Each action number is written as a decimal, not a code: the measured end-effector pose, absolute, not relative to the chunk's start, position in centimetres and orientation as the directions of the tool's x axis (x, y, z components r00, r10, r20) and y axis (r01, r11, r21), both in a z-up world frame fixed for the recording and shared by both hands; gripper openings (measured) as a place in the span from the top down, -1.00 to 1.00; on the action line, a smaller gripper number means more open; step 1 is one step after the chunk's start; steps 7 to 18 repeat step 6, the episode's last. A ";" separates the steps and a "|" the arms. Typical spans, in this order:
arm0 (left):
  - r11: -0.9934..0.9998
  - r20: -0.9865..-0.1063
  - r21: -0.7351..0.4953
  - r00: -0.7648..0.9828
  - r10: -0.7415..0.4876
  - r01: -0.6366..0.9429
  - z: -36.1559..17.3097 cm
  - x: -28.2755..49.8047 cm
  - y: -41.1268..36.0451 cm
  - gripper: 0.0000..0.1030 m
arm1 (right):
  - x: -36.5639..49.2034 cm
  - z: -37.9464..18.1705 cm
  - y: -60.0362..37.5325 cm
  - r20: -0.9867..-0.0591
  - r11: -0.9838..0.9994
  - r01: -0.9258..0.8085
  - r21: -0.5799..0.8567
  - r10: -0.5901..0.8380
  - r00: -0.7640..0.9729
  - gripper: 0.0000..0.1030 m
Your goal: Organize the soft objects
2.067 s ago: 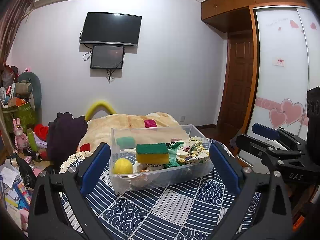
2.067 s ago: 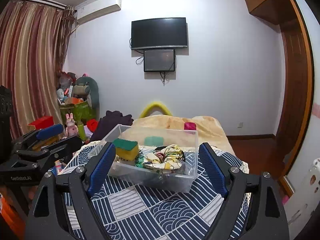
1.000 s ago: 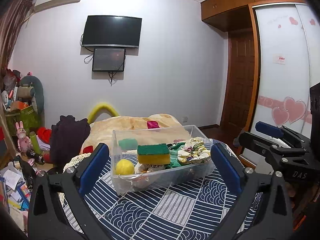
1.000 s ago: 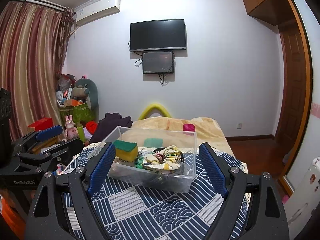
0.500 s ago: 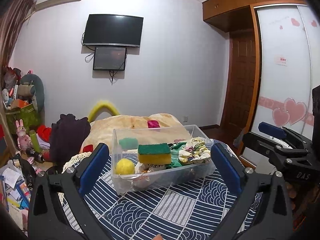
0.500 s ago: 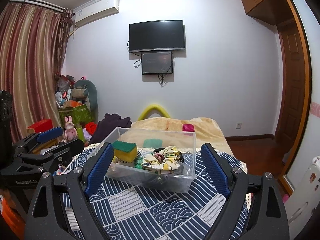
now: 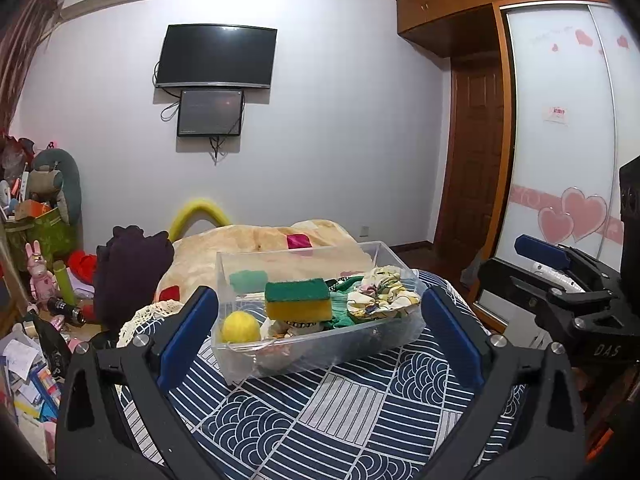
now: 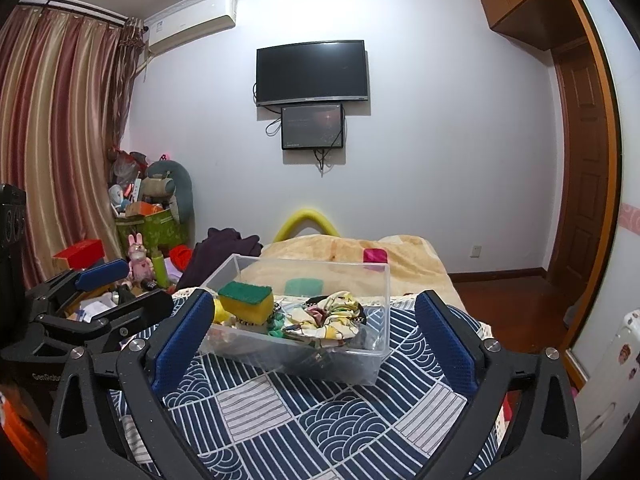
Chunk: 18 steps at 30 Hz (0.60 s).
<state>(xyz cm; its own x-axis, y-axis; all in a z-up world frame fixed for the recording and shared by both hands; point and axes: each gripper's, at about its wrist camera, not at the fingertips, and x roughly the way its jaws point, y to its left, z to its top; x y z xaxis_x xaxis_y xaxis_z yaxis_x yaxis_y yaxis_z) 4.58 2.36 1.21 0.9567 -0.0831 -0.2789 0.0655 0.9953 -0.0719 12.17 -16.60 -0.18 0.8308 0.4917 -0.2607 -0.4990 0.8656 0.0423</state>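
Observation:
A clear plastic bin (image 7: 320, 354) (image 8: 376, 364) stands on the blue patterned cloth (image 7: 340, 408) (image 8: 320, 412). It holds a green and yellow sponge (image 7: 298, 299) (image 8: 247, 303), a yellow ball (image 7: 240, 329), a green cloth (image 7: 340, 312) and a floral cloth (image 7: 382, 294) (image 8: 326, 316). My left gripper (image 7: 318, 336) is open and empty, short of the bin. My right gripper (image 8: 314, 338) is open and empty, also short of the bin. Each gripper shows in the other's view, the right one (image 7: 556, 280) and the left one (image 8: 96, 300).
A beige blanket (image 7: 264, 240) with a pink object (image 7: 299, 241) lies behind the bin. A dark purple cloth (image 7: 128, 264) and a heap of toys and boxes (image 7: 36, 248) are at the left. A wooden door (image 7: 472, 152) and a wardrobe (image 7: 568, 128) stand at the right.
Both views shifted only slightly; the grippers stayed open and empty in front of the bin. Nothing in the bin has moved.

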 end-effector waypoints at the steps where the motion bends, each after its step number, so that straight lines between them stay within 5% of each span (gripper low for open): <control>1: 0.995 -0.280 -0.074 0.956 -0.085 0.067 1.2 4.6 2.4 -1.00 | 12.2 -0.2 -16.6 -0.262 0.866 -0.499 0.043 0.492 0.830 -0.95; 18: 0.995 -0.274 -0.076 0.959 -0.076 0.057 1.3 4.6 2.4 -1.00 | 12.4 -0.3 -16.6 -0.269 0.866 -0.498 0.051 0.492 0.828 -0.96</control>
